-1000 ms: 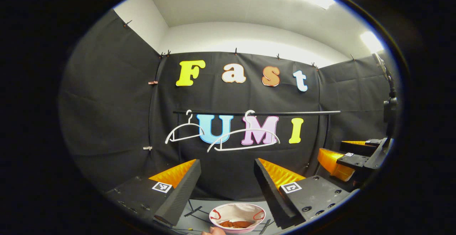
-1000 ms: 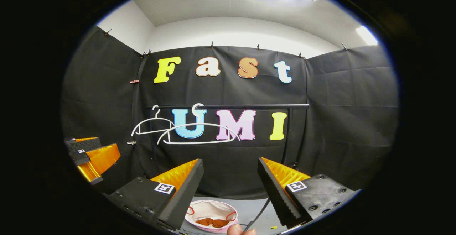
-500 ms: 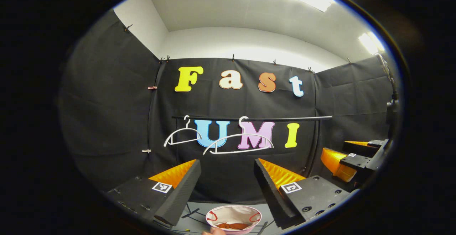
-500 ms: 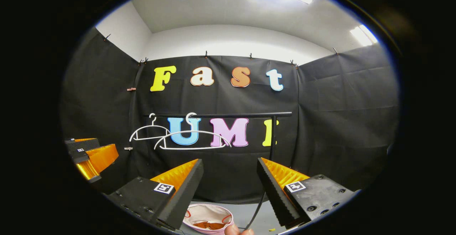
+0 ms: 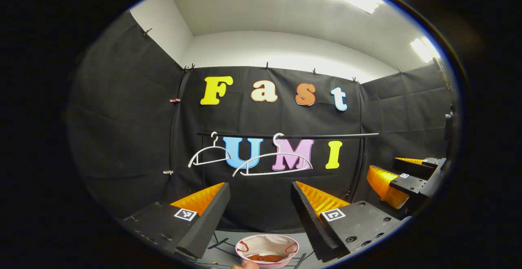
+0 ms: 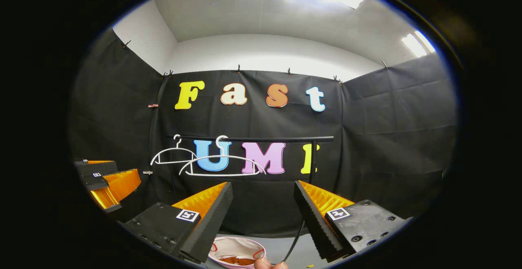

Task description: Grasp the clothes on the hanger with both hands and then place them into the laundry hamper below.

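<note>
Two bare white hangers (image 5: 272,163) (image 5: 208,155) hang on the black rail (image 5: 326,136); in the right gripper view the same hangers (image 6: 222,165) hang from the rail (image 6: 265,139). Below stands the round white hamper (image 5: 267,251) with brown clothes (image 5: 267,257) lying inside; the hamper (image 6: 236,252) also sits low in the right gripper view. My left gripper (image 5: 260,189) is open, with nothing between its fingers. My right gripper (image 6: 263,189) is open too, and it appears far right in the left gripper view (image 5: 401,179). The left gripper shows at far left of the right gripper view (image 6: 108,179).
The rail's upright post (image 6: 312,161) stands at the right end. A dark cable (image 6: 293,240) runs down beside the hamper. A fingertip (image 6: 265,264) pokes in at the bottom edge. Grey floor (image 5: 228,250) surrounds the hamper.
Both views have shifted slightly, with the rail and hangers sitting lower in frame than a second ago. Both grippers stay open and hold nothing.
</note>
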### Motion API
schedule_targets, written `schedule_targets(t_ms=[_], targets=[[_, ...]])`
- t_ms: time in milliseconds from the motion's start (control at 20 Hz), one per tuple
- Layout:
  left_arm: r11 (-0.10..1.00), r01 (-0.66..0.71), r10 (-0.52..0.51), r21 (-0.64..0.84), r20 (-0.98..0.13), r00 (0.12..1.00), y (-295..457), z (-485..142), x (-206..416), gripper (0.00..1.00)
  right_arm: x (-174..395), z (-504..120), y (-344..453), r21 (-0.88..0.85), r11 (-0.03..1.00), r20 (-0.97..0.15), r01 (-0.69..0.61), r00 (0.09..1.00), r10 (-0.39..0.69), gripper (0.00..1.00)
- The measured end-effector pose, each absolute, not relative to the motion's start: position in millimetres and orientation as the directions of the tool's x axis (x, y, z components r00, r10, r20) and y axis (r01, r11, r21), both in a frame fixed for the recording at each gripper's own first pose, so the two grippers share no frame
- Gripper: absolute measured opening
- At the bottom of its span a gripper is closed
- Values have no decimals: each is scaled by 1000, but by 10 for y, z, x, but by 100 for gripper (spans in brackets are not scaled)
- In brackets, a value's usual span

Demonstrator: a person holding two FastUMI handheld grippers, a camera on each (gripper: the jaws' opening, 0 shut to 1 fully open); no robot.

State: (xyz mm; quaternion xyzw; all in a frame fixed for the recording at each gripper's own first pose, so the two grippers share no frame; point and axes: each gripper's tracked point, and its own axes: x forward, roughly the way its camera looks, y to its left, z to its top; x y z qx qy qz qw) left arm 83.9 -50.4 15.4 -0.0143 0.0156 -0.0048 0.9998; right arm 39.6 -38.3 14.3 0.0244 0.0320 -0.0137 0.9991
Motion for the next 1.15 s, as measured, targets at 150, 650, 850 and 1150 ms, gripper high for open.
schedule_targets(t_ms=[150, 650, 850, 1150], targets=[[1000, 5, -6, -27, -34, 999, -505, 144, 824, 95, 391, 121, -361, 49, 998, -74, 26, 997, -22, 98], [1000, -4, 3, -17, -40, 999, -496, 135, 804, 95, 400, 98, -334, 52, 998, -83, 21, 996, -17, 98], [1000, -1, 0, -15, -51, 999, -487, 121, 776, 95, 402, 79, -316, 51, 998, -88, 22, 996, -17, 98], [1000, -21, 22, 10, -72, 997, -416, 83, 763, 92, 415, 88, -316, 49, 999, -87, 23, 996, -19, 98]])
